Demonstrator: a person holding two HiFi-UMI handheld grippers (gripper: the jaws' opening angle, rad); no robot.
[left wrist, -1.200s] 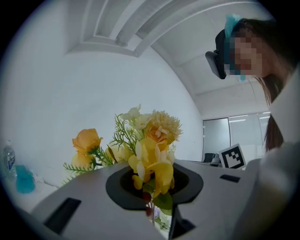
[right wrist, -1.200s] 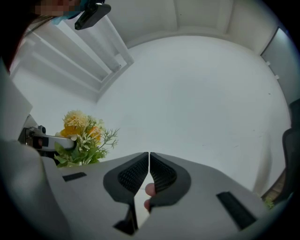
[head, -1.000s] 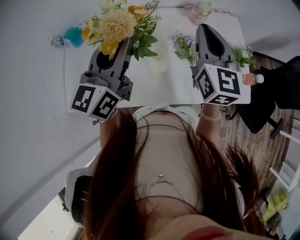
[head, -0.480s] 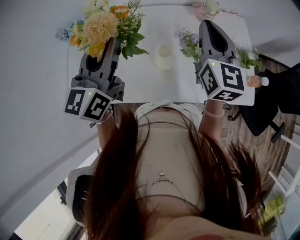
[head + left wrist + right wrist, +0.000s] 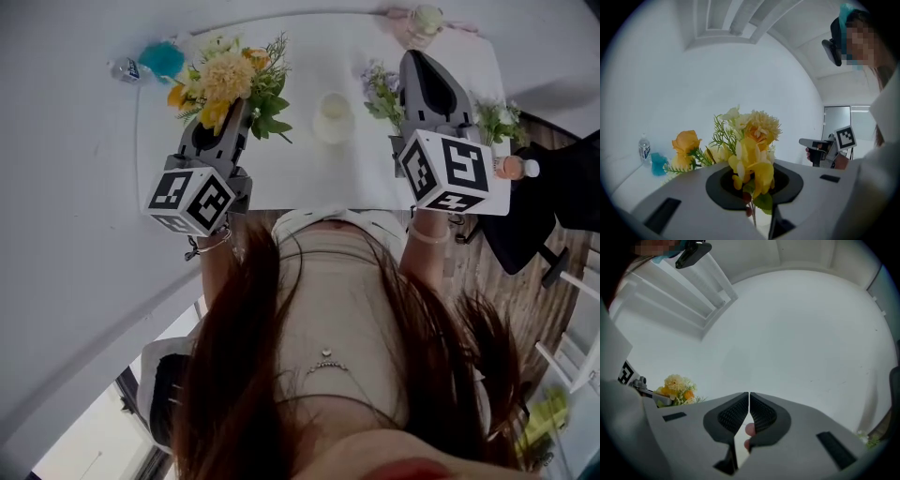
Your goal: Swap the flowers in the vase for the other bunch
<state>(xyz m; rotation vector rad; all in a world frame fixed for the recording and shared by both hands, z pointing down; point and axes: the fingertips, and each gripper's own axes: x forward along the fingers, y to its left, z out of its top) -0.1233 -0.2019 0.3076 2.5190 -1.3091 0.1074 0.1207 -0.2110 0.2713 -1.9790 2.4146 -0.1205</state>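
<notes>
My left gripper (image 5: 232,105) is shut on the stems of a yellow and orange bouquet (image 5: 225,80) over the left part of the white table (image 5: 300,173). The blooms (image 5: 752,140) rise right in front of that gripper (image 5: 754,206). The small cream vase (image 5: 332,116) stands at mid table with nothing in it, to the right of the bouquet. A bunch of purple flowers (image 5: 380,89) lies just left of my right gripper (image 5: 419,58), apart from it. That gripper (image 5: 749,399) is shut with nothing between its jaws. It sees the yellow bouquet (image 5: 677,389) far to its left.
A water bottle (image 5: 122,68) and a blue object (image 5: 161,58) stand at the table's far left. A green sprig (image 5: 497,117) and a small bottle (image 5: 516,169) are by the right edge, a jar (image 5: 424,19) at the back. A black chair (image 5: 553,187) stands to the right.
My left gripper has come down toward the table with the yellow bouquet in it. The right gripper has stayed where it was, still shut.
</notes>
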